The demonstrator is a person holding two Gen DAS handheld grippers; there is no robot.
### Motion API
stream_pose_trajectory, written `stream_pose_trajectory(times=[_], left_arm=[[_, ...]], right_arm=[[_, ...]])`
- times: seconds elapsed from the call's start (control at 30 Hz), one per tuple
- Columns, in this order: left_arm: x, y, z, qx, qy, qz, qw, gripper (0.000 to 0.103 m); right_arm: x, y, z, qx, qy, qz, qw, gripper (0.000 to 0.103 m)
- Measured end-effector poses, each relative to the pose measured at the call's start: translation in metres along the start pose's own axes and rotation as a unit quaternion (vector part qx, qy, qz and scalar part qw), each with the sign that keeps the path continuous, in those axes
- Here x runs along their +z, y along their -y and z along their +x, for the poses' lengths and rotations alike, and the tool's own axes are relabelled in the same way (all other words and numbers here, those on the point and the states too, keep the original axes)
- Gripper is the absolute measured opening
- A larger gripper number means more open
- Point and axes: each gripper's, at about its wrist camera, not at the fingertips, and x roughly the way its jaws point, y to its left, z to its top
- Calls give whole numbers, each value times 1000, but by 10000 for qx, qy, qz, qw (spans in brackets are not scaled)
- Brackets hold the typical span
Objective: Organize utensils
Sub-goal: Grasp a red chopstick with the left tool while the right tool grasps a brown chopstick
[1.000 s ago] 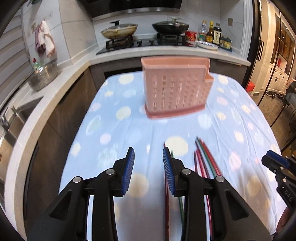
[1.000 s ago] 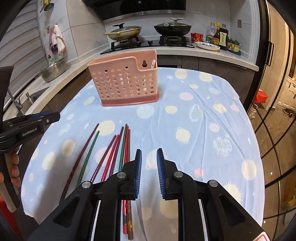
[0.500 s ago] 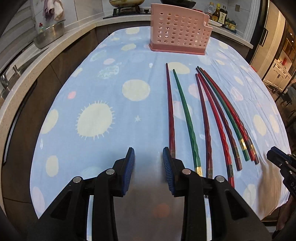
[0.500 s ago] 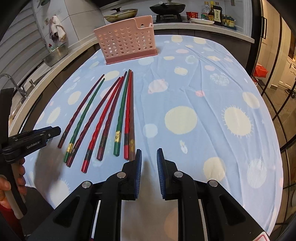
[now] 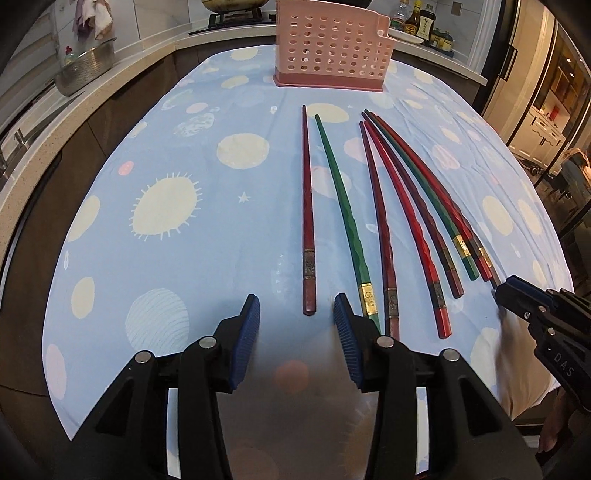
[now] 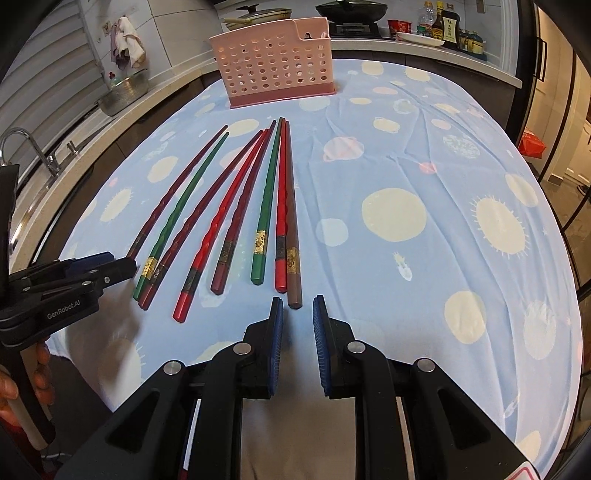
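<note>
The step in hand looks like the first pick-up: eight chopsticks [image 5: 373, 206] lie fanned mid-frame on the desk [image 5: 166, 229], below the pink holder [image 5: 332, 48] at top. The left hand-held gripper [image 5: 296, 314] is opening around the leftmost dark red chopstick [image 5: 307, 221]; the right hand-held gripper [image 6: 297, 317] hovers narrow and empty. Next comes closing on it.

Eight chopsticks [image 6: 236, 206] are counted on the table [image 6: 406, 177]: two green [image 6: 266, 206], two bright red [image 6: 281, 206], three dark red [image 6: 173, 195] and one brown [image 6: 292, 229]. One pink holder [image 6: 275, 70] is seen. Two pans [image 6: 351, 7] are counted on the stove, and one metal bowl [image 6: 123, 92] on the counter. Two grippers [image 5: 295, 325] are in view.
</note>
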Motion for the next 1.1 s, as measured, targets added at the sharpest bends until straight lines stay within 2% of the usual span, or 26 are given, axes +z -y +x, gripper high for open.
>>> stream_pose_trajectory(times=[0.37, 0.53, 0.7, 0.77, 1.1], left_arm=[[3, 2, 4, -29, 22, 44, 10000, 38], [2, 2, 3, -73, 54, 71, 9999, 24], [2, 3, 3, -268, 13, 93, 9996, 8], [1, 5, 3, -344, 2, 110, 9993, 7], [0, 2, -8, -591, -3, 31, 9982, 7]], right_arm=[[3, 2, 7, -13, 45, -27, 10000, 16], [2, 4, 7, -4, 74, -91, 9999, 13], [1, 5, 7, -19, 86, -105, 9999, 10], [1, 4, 7, -17, 87, -93, 9999, 7], [0, 7, -8, 78, 161, -10, 9998, 7]])
